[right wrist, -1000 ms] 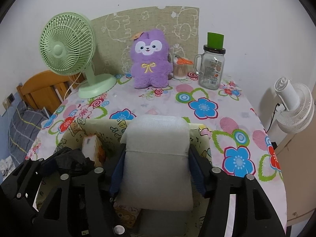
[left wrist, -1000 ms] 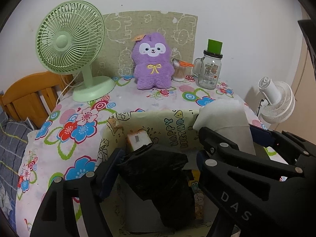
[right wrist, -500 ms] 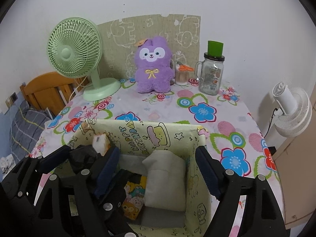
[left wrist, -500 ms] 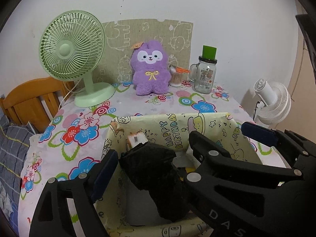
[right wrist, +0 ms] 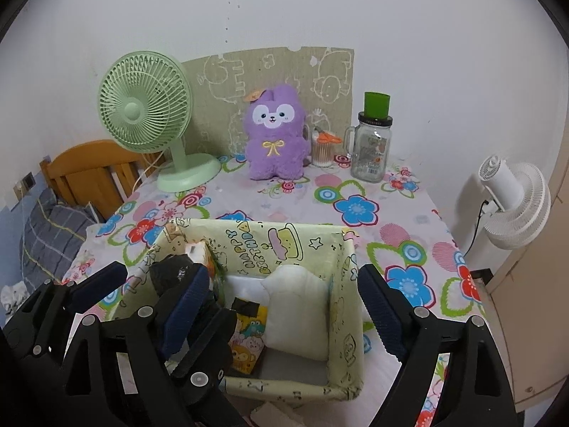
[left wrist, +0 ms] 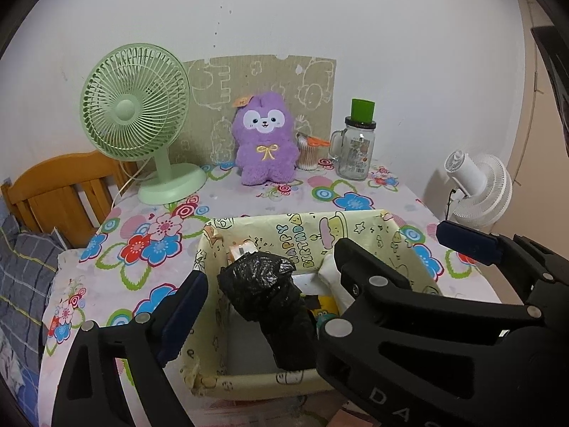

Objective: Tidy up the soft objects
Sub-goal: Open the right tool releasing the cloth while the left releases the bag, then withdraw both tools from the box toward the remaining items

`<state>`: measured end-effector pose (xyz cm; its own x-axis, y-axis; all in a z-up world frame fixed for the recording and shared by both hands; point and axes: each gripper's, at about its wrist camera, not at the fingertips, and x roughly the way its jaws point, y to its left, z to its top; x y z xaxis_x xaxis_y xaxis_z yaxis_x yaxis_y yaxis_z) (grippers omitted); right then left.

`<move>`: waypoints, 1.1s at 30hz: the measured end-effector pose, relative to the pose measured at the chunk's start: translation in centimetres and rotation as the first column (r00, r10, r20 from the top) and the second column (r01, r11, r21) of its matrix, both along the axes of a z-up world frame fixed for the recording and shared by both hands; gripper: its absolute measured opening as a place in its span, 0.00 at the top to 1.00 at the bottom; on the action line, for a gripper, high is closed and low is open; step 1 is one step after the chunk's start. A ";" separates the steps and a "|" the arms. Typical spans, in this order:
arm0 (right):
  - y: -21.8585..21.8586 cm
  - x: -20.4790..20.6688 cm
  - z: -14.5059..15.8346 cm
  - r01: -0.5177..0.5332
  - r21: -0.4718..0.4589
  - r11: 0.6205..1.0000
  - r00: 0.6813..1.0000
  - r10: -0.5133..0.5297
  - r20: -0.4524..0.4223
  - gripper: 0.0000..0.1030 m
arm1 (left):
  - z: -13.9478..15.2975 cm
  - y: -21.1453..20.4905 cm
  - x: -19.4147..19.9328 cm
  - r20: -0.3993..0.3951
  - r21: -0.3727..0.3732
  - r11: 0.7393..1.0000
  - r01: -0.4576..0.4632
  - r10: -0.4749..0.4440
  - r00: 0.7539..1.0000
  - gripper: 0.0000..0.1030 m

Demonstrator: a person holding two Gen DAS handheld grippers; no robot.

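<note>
Table under floral-print cloth (right wrist: 359,181) carries green desk fan (right wrist: 149,121), purple plush toy (right wrist: 275,135), cotton-swab tub (right wrist: 323,149), glass handled jar (right wrist: 371,149), yellow paper-wrapped box (right wrist: 341,306).

The open-topped box (right wrist: 341,306) is crowded: black bag (left wrist: 270,295) at its left wall, white pad (right wrist: 298,316) at the right, a printed packet (right wrist: 249,341) between, bare floor only at the near edge. Behind it, open flowered tablecloth (right wrist: 277,206) runs to a back row of green fan (right wrist: 149,114), purple plush (right wrist: 277,135), swab cup (right wrist: 323,149) and glass jar (right wrist: 371,149)
</note>
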<state>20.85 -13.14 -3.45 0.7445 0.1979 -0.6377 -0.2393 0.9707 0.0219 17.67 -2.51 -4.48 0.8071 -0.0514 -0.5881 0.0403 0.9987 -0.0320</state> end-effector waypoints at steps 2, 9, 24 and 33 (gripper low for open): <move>-0.1 -0.4 0.2 0.000 0.000 1.000 1.000 0.000 0.005 0.14 | 0.1 -0.1 -0.5 0.006 0.002 1.000 0.002 -0.002 1.000 0.10; -0.6 -1.9 0.8 0.008 0.000 1.000 1.000 -0.008 0.025 0.12 | 0.6 -0.5 -1.9 0.026 0.013 1.000 0.005 -0.006 1.000 0.09; -1.2 -5.3 2.0 0.017 -0.005 1.000 0.997 -0.017 0.075 0.11 | 1.5 -1.3 -4.9 0.069 0.019 1.000 0.013 -0.014 0.998 0.09; -1.6 -7.3 2.5 0.022 0.001 1.000 0.995 -0.022 0.094 0.11 | 1.7 -1.6 -6.9 0.090 0.017 1.000 0.020 -0.021 0.996 0.09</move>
<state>13.58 -14.76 -0.99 0.8051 0.1803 -0.5651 -0.2184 0.9758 0.0002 10.75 -4.08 -2.82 0.8557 -0.0595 -0.5140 0.0628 0.9980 -0.0109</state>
